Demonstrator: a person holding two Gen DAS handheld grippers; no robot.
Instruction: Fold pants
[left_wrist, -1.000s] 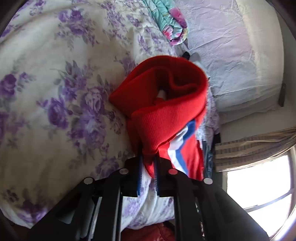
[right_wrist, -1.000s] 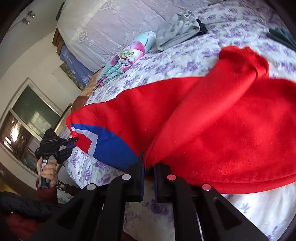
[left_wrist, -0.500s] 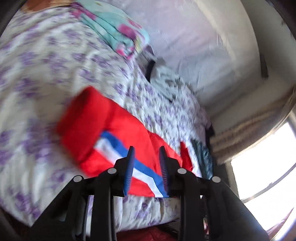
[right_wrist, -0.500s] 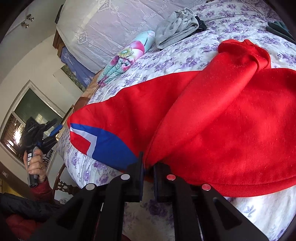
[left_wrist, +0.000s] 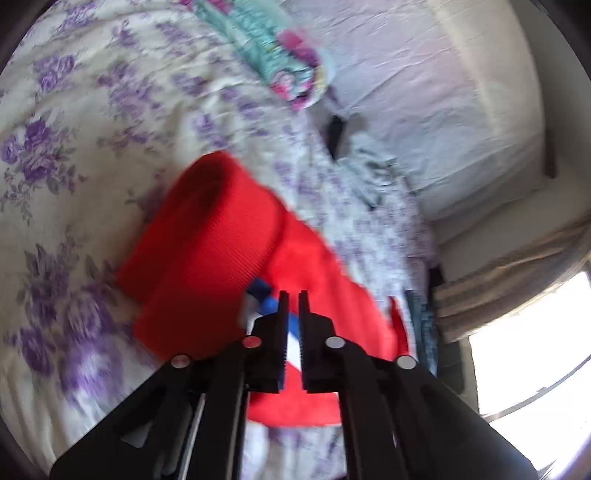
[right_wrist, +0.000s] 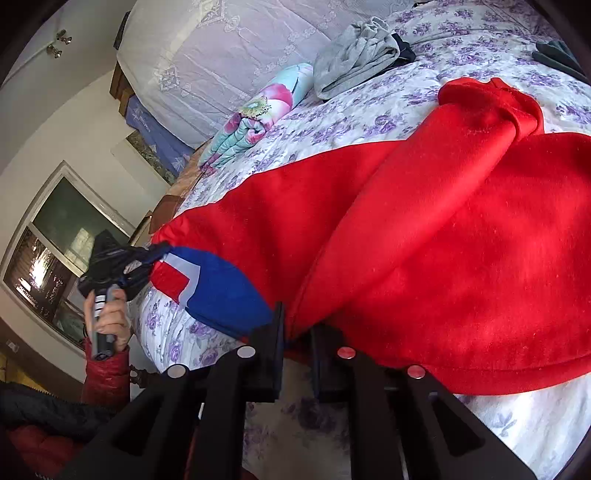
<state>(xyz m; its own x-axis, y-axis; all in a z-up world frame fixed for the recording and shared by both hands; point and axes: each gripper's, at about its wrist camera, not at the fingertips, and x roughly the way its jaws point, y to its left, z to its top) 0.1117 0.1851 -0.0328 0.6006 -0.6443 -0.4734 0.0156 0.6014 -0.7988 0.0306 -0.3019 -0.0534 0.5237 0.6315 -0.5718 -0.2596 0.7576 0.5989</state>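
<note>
Red pants (right_wrist: 424, 236) with a blue and white stripe lie bunched on the floral bedspread (right_wrist: 369, 122). My right gripper (right_wrist: 297, 325) is shut on the red fabric edge beside the blue patch. In the left wrist view the pants (left_wrist: 221, 258) lie in a thick fold below my left gripper (left_wrist: 293, 299), whose jaws stand nearly closed with a narrow empty gap, just above the stripe. The left gripper also shows in the right wrist view (right_wrist: 155, 256), at the far end of the pants.
A rolled turquoise floral blanket (right_wrist: 258, 114), a grey garment (right_wrist: 358, 51) and white pillows (right_wrist: 240, 48) lie at the head of the bed. Dark green clothing (right_wrist: 557, 55) lies at the far right. A window (left_wrist: 528, 350) and curtain are beyond the bed's edge.
My left gripper let go of the pants cuff, swung away, then came back over the stripe with its jaws nearly closed. My right gripper kept its hold and barely moved.
</note>
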